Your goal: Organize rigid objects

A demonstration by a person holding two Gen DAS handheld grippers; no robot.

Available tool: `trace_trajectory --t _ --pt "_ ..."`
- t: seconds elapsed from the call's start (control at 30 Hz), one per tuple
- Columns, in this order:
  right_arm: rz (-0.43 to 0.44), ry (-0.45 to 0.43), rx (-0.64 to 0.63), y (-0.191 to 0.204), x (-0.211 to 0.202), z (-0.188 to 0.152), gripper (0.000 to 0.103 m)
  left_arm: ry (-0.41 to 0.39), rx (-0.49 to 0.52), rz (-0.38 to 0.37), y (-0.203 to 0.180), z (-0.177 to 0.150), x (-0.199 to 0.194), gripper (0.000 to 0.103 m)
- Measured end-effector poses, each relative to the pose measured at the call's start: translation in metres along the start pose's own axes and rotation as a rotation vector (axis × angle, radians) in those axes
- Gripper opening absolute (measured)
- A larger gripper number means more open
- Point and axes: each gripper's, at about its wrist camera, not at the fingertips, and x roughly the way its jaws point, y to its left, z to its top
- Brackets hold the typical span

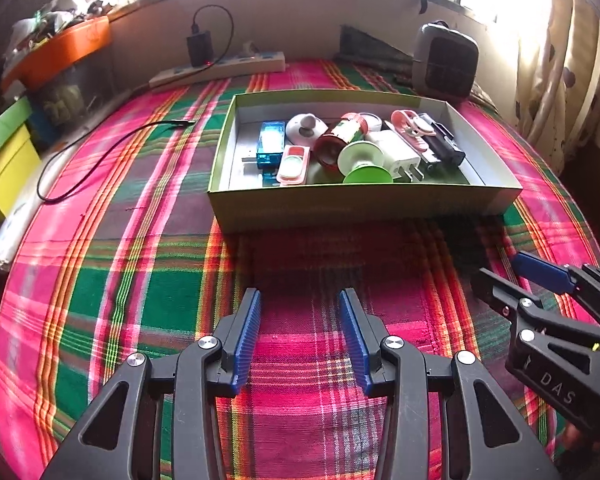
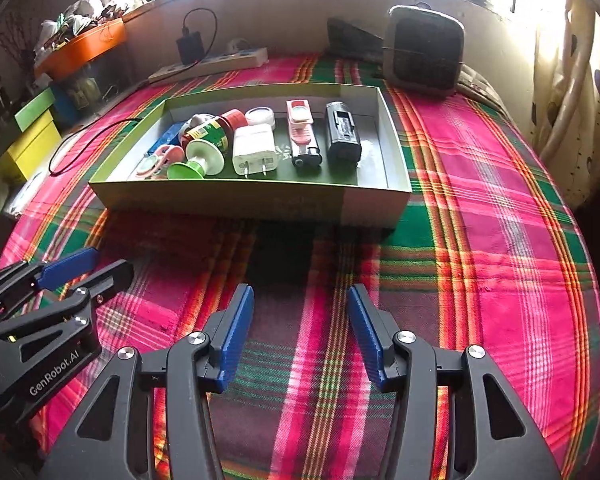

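A shallow green cardboard box (image 1: 364,206) (image 2: 260,200) sits on the plaid cloth and holds several small rigid objects: a white plug adapter (image 2: 254,148) (image 1: 398,152), a red-and-green can (image 1: 342,136) (image 2: 210,130), a green-and-white spool (image 1: 362,162) (image 2: 200,160), a blue case (image 1: 270,146), a pink clip (image 2: 300,122), and a black device (image 2: 342,134). My left gripper (image 1: 300,300) is open and empty, hovering over the cloth in front of the box. My right gripper (image 2: 300,296) is open and empty too, beside the left one (image 2: 88,268).
A power strip (image 1: 220,68) with a black charger, a grey heater (image 1: 446,60), an orange tray (image 1: 60,52), yellow and green boxes (image 1: 8,160) and a black cable (image 1: 100,156) lie around the bed's far and left edges. A curtain hangs at right.
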Motion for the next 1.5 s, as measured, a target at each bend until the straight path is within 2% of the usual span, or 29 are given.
trace_trajectory --t 0.2,0.37,0.53,1.5 --pt "-0.033 -0.014 -0.015 0.0015 -0.0017 -0.0044 0.052 -0.025 -0.003 0.034 -0.0049 -0.0032 -0.0005 0.043" --pt "-0.056 -0.021 0.009 -0.0016 -0.0014 -0.0068 0.062 -0.034 -0.004 0.042 -0.0066 -0.0051 -0.0013 0.044" --pt "-0.057 -0.021 0.011 -0.0016 -0.0016 -0.0062 0.063 -0.034 -0.012 0.027 -0.0042 -0.0054 -0.0014 0.048" --pt "-0.054 -0.020 0.011 -0.0003 0.0004 -0.0052 0.067 -0.032 -0.002 0.026 -0.0074 -0.0043 -0.0007 0.048"
